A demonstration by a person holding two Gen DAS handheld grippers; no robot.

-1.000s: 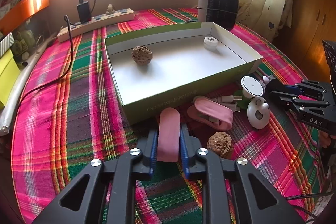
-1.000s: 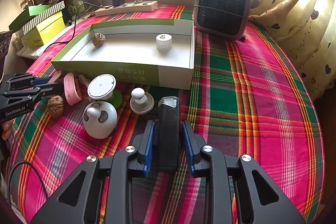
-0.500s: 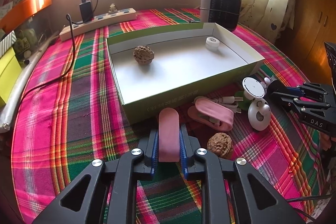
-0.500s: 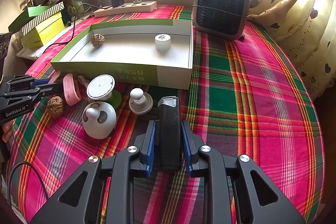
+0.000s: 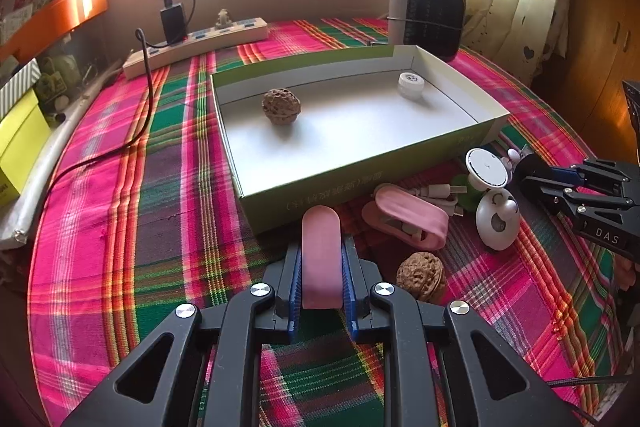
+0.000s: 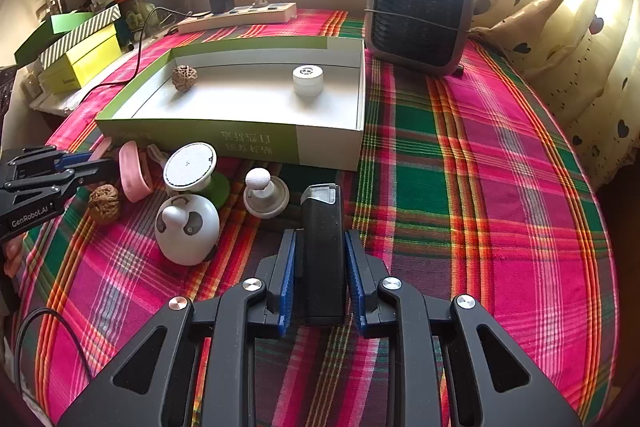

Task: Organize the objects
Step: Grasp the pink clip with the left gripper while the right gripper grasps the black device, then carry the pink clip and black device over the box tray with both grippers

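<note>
Left wrist view: the left gripper [image 5: 321,267] has its blue pads clamped on a flat pink piece [image 5: 321,259] with a rounded tip, which sticks out ahead of the fingers toward the near wall of the green-and-white box [image 5: 360,183]. Just right of the fingertips a walnut [image 5: 421,275] lies on the plaid tablecloth [image 5: 120,207], and ahead to the right of it sit a second pink clip [image 5: 408,217], a white cable plug [image 5: 440,191], a white disc on a green base [image 5: 487,167] and a white panda-like figure [image 5: 497,221]. Inside the box, well ahead of the tool, another walnut [image 5: 281,106] rests toward the left and a small white jar [image 5: 411,86] toward the far right corner. Beyond the box stand a power strip [image 5: 200,41] with a black charger [image 5: 173,19] and a small heater [image 5: 427,15]. At the far right edge the right gripper [image 5: 532,169] shows, its tips closed on something dark. From the right wrist view, that gripper's pads are pressed on an upright black rectangular object [image 6: 323,247] with a pale clear top, its tip near the box's front wall. Just left of the tips sits a white knob on a round base [image 6: 266,195], then the panda figure, the disc, the pink clip and the walnut, with the left gripper at the far left edge. Yellow and green boxes [image 6: 80,55] are stacked far left.
</note>
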